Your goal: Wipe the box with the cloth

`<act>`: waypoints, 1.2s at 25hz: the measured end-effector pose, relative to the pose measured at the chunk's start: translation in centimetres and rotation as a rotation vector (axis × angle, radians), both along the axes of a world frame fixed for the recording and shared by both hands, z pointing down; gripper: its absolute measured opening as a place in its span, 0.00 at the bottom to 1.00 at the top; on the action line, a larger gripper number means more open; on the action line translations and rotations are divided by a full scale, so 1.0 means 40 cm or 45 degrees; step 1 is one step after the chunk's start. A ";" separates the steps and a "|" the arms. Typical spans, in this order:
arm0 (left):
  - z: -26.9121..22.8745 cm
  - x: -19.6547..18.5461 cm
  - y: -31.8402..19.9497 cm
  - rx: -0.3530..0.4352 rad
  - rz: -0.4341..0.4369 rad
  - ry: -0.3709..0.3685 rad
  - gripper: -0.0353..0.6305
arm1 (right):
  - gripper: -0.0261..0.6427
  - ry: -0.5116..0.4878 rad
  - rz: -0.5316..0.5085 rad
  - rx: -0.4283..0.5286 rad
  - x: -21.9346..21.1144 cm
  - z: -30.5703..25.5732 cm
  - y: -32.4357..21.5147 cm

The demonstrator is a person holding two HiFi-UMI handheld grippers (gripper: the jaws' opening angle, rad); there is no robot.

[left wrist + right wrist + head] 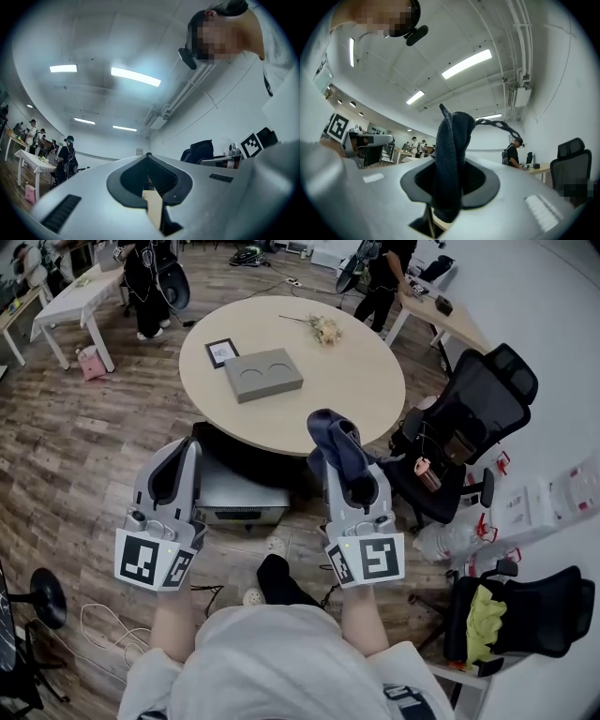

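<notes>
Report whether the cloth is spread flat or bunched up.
Bunched up: the cloth stands as a narrow wad pinched in the right tongs, not laid flat on anything.

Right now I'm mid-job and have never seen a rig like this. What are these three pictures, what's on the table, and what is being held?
There is no robot arm here. A person holds a hand tool with two jaws in each hand. The wide picture comes from a camera on the person's head, looking steeply down. The other two come from cameras riding on each tool, looking along its jaws, so they mostly show ceiling.

The left gripper has its jaws together with nothing in them. The right gripper has its jaws closed on a dark blue cloth, which sticks up past them.

Ahead is a round table. On it are a grey box with two round hollows in its top, a small framed picture and a bunch of dried flowers. The cloth is short of the box and not touching it.
</notes>
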State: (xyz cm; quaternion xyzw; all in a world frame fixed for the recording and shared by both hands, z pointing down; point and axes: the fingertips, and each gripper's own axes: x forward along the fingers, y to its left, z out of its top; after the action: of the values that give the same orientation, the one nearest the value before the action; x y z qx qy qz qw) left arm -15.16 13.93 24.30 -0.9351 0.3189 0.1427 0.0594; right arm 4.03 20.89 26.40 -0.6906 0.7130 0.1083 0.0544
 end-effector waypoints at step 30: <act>-0.040 0.271 -0.410 0.059 -0.229 0.014 0.06 | 0.19 -0.036 -0.195 -0.060 0.301 0.008 -0.552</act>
State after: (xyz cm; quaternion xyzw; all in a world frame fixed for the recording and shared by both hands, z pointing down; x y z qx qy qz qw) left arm -4.30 -2.49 22.71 -0.9003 0.3984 0.1493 0.0917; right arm 16.05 -1.18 26.74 -0.6367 0.7652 0.0774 0.0563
